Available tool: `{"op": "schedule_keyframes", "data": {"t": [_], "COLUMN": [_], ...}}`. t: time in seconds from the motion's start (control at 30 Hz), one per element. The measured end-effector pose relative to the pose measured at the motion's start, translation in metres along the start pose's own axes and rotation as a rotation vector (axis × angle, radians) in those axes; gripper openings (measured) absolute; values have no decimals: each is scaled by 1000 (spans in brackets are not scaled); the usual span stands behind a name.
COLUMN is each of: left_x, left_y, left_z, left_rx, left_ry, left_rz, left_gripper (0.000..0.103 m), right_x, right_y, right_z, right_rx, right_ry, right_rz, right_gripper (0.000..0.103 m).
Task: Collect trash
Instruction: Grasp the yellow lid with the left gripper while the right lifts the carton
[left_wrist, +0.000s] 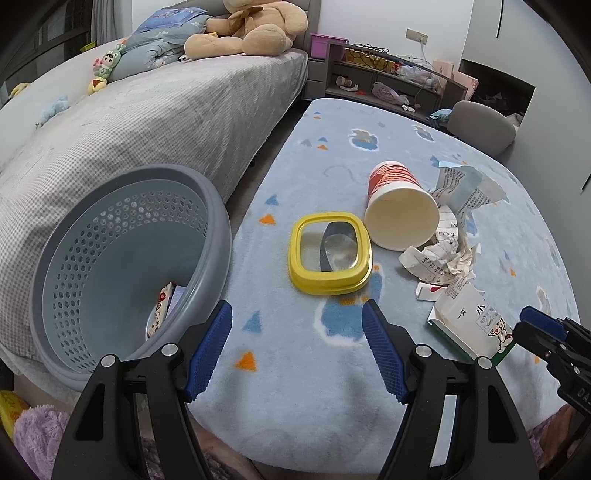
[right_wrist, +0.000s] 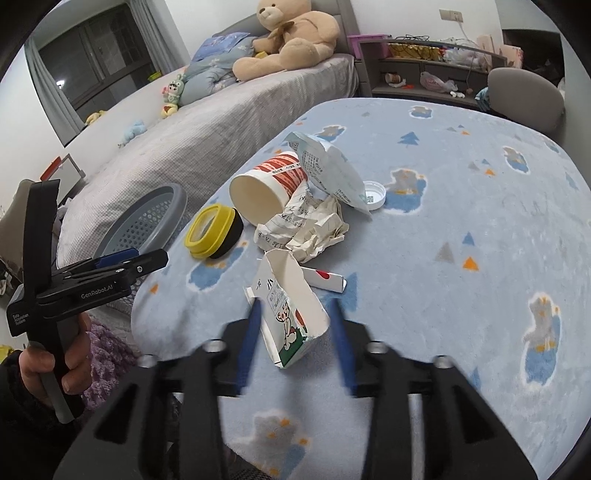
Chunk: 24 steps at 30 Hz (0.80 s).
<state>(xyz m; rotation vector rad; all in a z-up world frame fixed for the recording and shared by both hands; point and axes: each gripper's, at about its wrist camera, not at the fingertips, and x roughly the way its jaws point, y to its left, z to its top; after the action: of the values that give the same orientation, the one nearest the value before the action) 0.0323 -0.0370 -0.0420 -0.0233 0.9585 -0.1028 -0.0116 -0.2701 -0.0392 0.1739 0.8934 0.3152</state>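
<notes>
Trash pickup is mid-way, we judge: our right tongs (right_wrist: 293, 341) stand wide around the torn carton (right_wrist: 286, 314), not yet closed. Next we must pinch it and carry it to the basket (left_wrist: 125, 258). Left tongs (left_wrist: 297, 350) hang wide, empty. Blue fleece surface (right_wrist: 461, 206); bed (left_wrist: 147, 122) alongside.

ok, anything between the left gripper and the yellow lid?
Nothing. In the left wrist view only bare rug separates the open left gripper from the yellow lid.

Black gripper (left_wrist: 297, 308), blue ribbed pads (left_wrist: 210, 350), silver screws
</notes>
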Motion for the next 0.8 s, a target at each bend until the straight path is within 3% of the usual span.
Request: {"op": "schedule_keyframes", "data": {"t": [0.1,0.17,0.33,0.8], "left_x": [0,0,0,3], "left_y": [0,1,2,7], "left_z": [0,0,0,1], "left_rx": [-2,-2,-7,-12], "left_ry": [1,2,1,9], "left_rz": [0,-1,3,21], "left_gripper": [70,70,70,70], "right_x": [3,8,22,64], "right_y": [-1,-1,1,28], "right_z": [1,1,0,2], "right_rx": [1,-1,-28,-179], "right_ry": [12,24,56,121], "right_rz": [6,10,-1,-92], "right_gripper": [52,64,81,81]}}
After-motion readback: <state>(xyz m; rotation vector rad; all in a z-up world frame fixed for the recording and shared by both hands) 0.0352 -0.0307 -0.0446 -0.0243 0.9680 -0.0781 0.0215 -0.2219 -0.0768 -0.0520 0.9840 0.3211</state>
